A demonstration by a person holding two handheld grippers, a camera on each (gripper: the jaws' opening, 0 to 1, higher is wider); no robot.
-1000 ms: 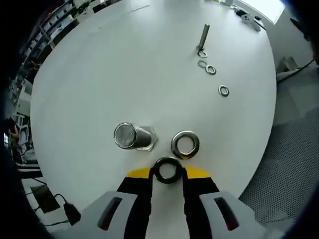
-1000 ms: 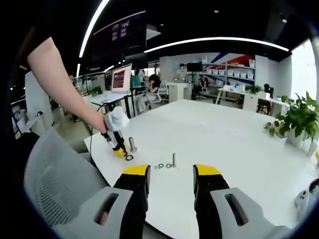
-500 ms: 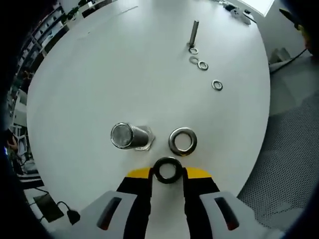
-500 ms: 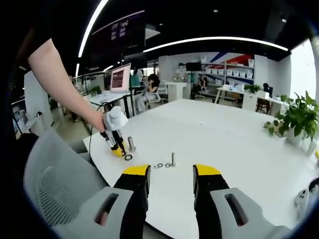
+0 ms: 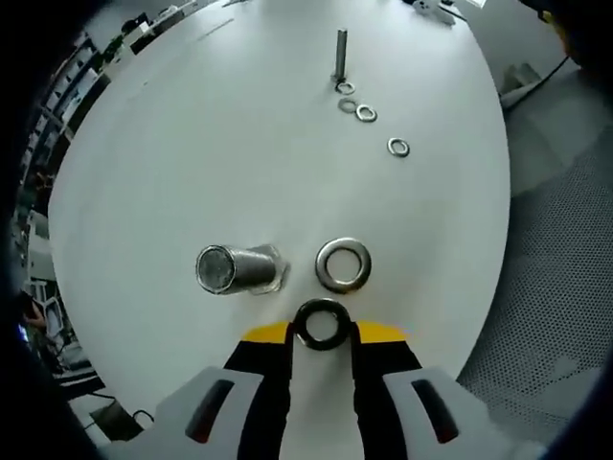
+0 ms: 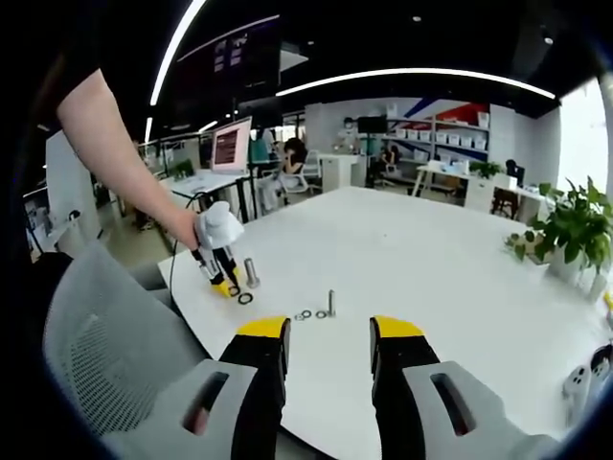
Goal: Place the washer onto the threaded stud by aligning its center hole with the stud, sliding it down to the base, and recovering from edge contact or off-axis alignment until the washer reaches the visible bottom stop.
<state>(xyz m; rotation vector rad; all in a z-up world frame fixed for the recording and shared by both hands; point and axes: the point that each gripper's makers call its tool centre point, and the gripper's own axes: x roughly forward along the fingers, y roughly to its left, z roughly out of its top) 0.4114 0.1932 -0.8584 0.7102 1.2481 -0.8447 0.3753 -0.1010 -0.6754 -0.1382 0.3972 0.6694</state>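
White round bench (image 5: 192, 144) in an open office, desks and shelving behind in the right gripper view. Left hand-held gripper (image 5: 323, 331) pinches a dark washer (image 5: 322, 324) by its edges between the yellow tips, held above the bench near its edge. Large threaded stud (image 5: 230, 269) stands on a hex base just beside and to the left in the left gripper view; the washer is not yet over it. Judgement: transport step, washer carried and alignment still to come. Next move calls for shifting the washer sideways until its hole centres on the stud top, keeping it level, then lowering it to the base. A second, silver washer (image 5: 343, 265) lies flat on the bench just beside the stud base; it could be nudged during the approach. Further toward the far edge: a thin stud (image 5: 340, 53) upright, with a row of small washers (image 5: 367, 113) trailing from it, well apart from the work. Right hand-held gripper (image 6: 329, 335) has its jaws spread, holding nothing, well back from the left hand-held gripper (image 6: 222, 278).
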